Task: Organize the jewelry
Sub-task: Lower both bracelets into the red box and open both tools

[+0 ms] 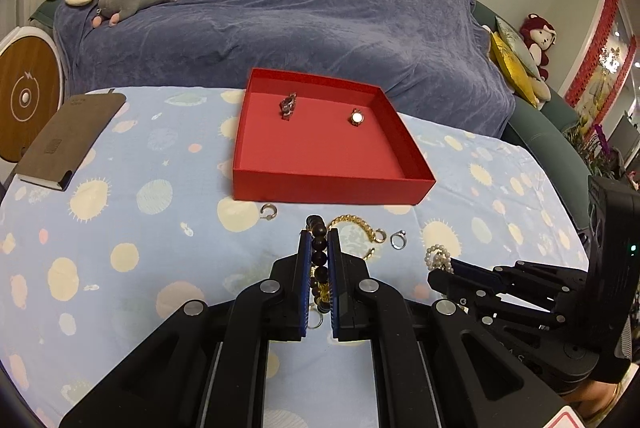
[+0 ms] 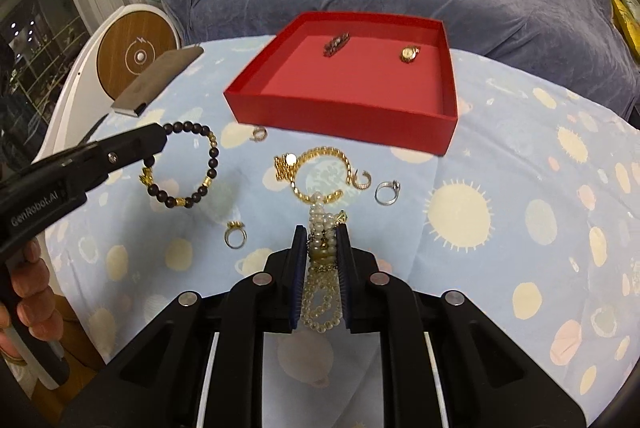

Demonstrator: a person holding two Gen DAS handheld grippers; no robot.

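Clamping the dark wooden bead bracelet (image 1: 319, 255) between its fingers, the left gripper (image 1: 319, 234) sits low over the table; right gripper (image 2: 322, 230) pinches the white pearl bracelet (image 2: 321, 228), near the red cardboard box (image 2: 348, 124).

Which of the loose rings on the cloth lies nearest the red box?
The small gold open ring, just off the red box's front wall. The silver ring and gold-topped ring lie farther back.
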